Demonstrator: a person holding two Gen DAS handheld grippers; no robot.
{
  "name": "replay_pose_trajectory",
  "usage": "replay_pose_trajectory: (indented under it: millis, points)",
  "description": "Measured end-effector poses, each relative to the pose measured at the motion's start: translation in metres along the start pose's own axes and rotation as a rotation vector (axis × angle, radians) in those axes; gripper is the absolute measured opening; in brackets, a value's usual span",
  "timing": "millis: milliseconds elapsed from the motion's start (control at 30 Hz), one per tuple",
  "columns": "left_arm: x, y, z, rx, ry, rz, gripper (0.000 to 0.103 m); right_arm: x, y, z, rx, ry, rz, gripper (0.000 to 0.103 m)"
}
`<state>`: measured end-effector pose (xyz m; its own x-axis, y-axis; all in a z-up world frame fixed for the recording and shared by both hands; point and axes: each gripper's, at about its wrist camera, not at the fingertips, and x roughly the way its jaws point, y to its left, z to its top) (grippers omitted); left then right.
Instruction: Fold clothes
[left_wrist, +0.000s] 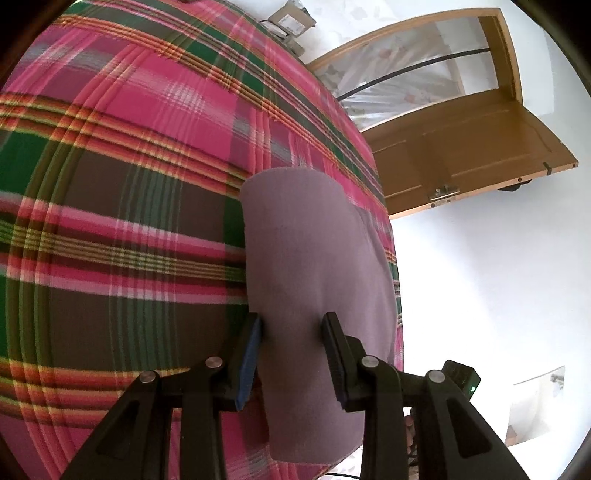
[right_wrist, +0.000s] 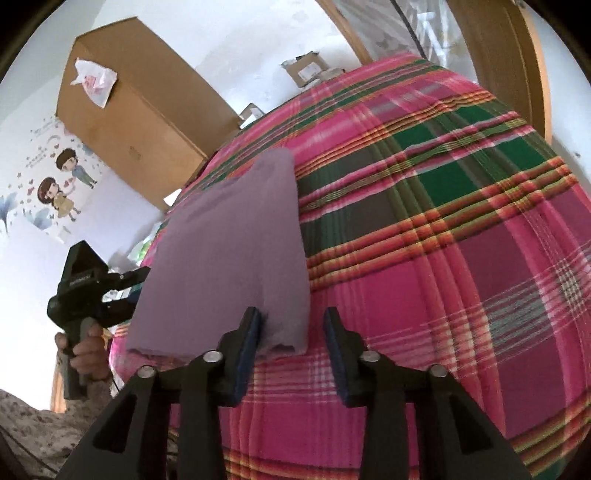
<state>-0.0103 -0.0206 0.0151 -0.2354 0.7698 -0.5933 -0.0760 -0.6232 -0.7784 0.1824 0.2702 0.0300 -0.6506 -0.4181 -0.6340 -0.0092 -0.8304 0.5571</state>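
Plaid bedspread (left_wrist: 110, 221) carries folded purple garment (left_wrist: 314, 277) between parted left tongs (left_wrist: 293, 325) (right tongs (right_wrist: 293, 325) parted, empty).

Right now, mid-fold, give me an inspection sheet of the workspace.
Surface: plaid bedspread, smooth.
Job's things: purple garment, folded into a long strip by the bed's edge.
Clutter: nothing seen on the bed.
Grippers: left gripper jaws apart, garment between them, pads not visibly pressing; right gripper open at the garment's near corner, holding nothing.
Cables: thin dark cable below the bed's edge.
Surroundings: wooden door, large cardboard box, wall sticker, small boxes.
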Motion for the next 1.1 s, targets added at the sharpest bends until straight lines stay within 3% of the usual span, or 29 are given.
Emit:
replay_pose_trajectory:
  millis: [133,233,367,667,733,900,1100]
  points:
    - [-0.001,0.001,-0.004,-0.005,0.000,0.001,0.034,-0.009,0.005,-0.001,-0.023,-0.030,0.003,0.011]
    - [-0.002,0.000,-0.005,-0.004,0.002,0.003,0.034,-0.014,0.003,-0.001,0.016,-0.058,0.058,0.011]
    - [-0.002,0.002,-0.006,-0.005,0.009,-0.002,0.034,0.000,-0.008,-0.004,0.070,-0.009,0.027,0.013]
    - [-0.003,0.003,-0.005,0.033,0.047,-0.015,0.042,-0.008,-0.009,0.021,-0.004,-0.032,-0.034,0.043]
    - [-0.002,0.002,-0.006,0.047,0.062,-0.020,0.043,-0.006,-0.015,0.033,0.000,-0.031,-0.032,0.055]
    - [0.000,0.008,-0.004,0.037,0.118,-0.063,0.050,0.019,-0.031,0.067,0.045,0.047,0.051,0.057]
    - [0.011,0.017,0.003,-0.005,0.168,-0.099,0.052,0.054,-0.035,0.095,0.067,0.189,0.144,0.057]
